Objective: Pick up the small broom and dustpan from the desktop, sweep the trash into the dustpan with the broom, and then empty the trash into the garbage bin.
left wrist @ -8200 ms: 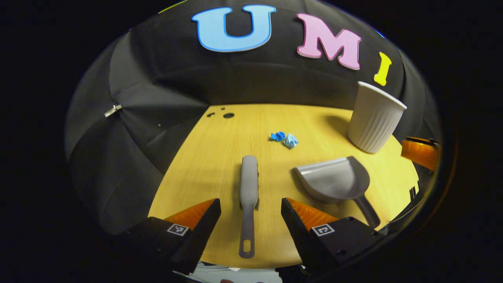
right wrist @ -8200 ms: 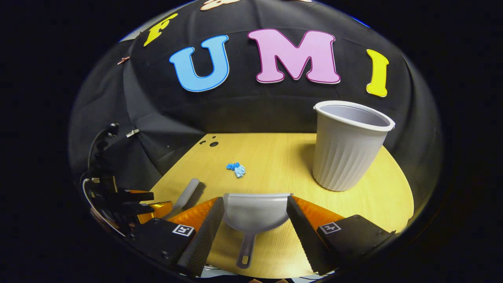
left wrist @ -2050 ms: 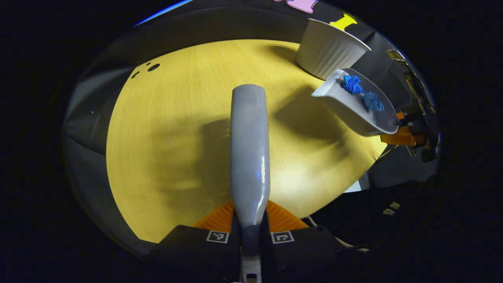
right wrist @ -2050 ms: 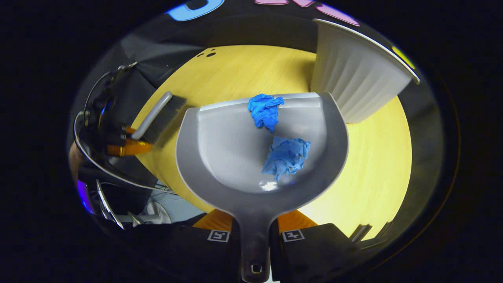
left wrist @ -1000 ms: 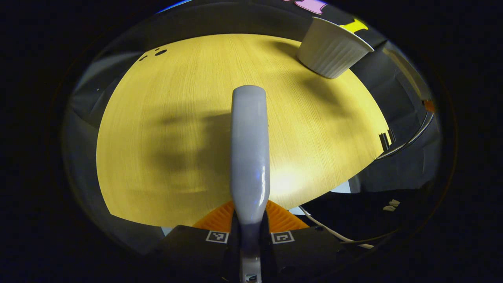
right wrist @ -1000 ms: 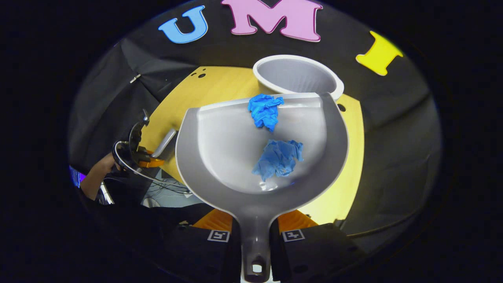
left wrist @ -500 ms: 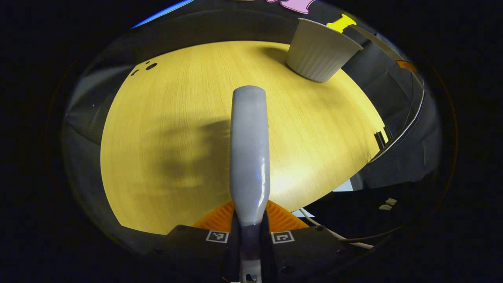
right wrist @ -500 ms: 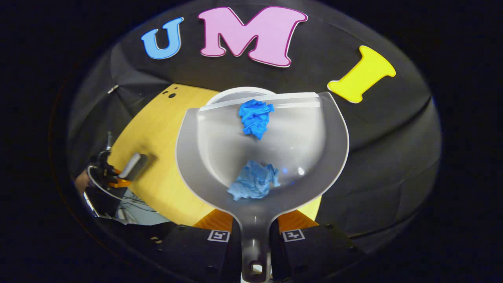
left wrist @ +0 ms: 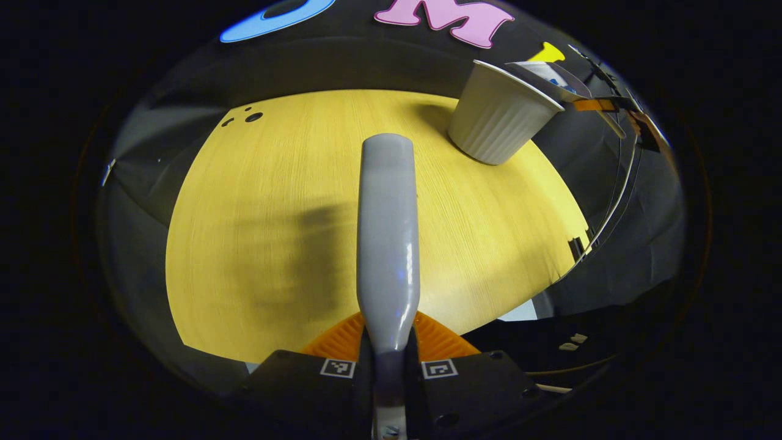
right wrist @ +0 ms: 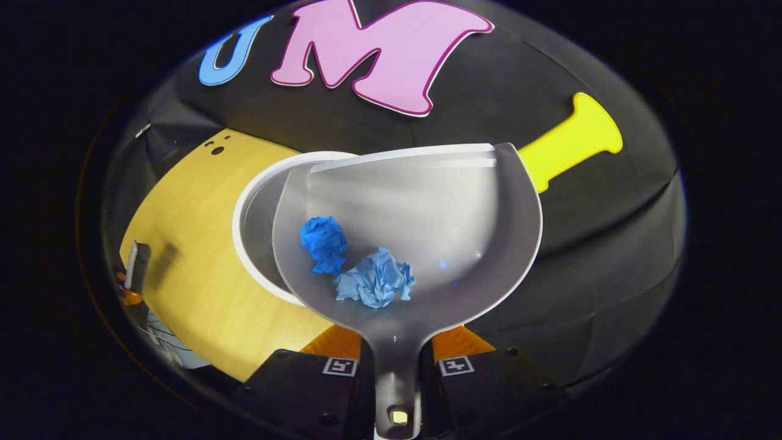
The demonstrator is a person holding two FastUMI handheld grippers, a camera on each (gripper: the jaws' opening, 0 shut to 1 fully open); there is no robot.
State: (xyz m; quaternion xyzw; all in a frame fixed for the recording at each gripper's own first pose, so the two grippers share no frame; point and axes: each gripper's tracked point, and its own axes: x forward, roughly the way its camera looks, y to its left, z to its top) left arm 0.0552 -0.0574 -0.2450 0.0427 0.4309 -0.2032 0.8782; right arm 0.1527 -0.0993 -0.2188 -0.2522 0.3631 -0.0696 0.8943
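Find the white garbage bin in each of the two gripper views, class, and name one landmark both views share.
Left gripper view: the garbage bin stands upper right on the far part of the table.
Right gripper view: its rim curves left of centre, mostly behind the dustpan.
Shared landmark: the wooden table.

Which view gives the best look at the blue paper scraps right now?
The right gripper view: both blue paper scraps lie in plain sight in the dustpan. The left gripper view gives just a far-off blue speck by the bin.
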